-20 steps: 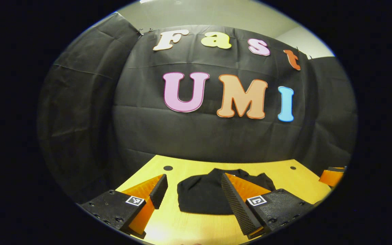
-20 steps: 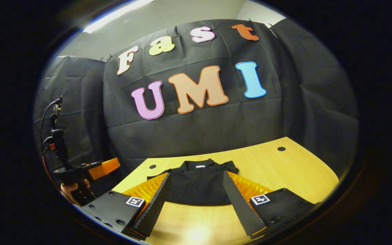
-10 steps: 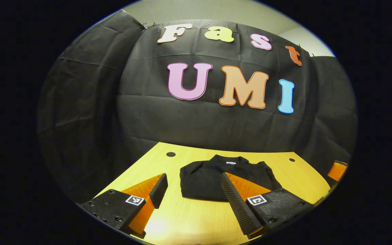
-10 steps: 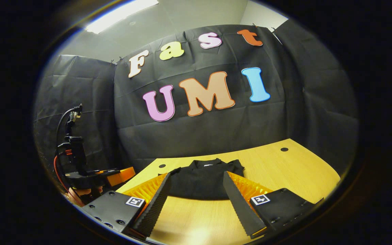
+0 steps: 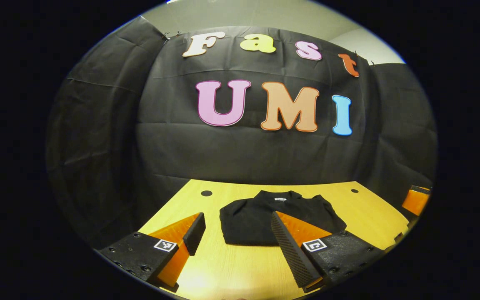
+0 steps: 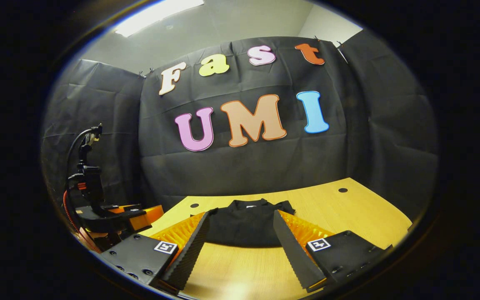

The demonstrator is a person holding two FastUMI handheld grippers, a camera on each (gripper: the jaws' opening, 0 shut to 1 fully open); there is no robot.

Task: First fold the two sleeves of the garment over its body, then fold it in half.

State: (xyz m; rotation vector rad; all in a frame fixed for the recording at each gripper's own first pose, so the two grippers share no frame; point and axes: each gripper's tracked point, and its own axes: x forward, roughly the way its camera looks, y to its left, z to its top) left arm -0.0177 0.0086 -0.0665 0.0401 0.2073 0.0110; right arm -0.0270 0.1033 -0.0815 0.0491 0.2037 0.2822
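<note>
Garment (image 5: 261,218): a black top, lying as a compact bundle on the tabletop (image 5: 369,216), collar toward 12 o'clock. In the right gripper view the garment (image 6: 244,227) sits between the spread fingers, well apart from them. Sleeves appear already folded over the body, and the short outline suggests the half-fold is done too, though black on black hides the layers. Judged step: completion or final check; any next move calls only for smoothing the near hem at 6 o'clock. Left claw (image 5: 236,233) is released, holding nothing. Right claw (image 6: 240,241) likewise released. A small white neck label (image 5: 280,199) is too small to read.
</note>
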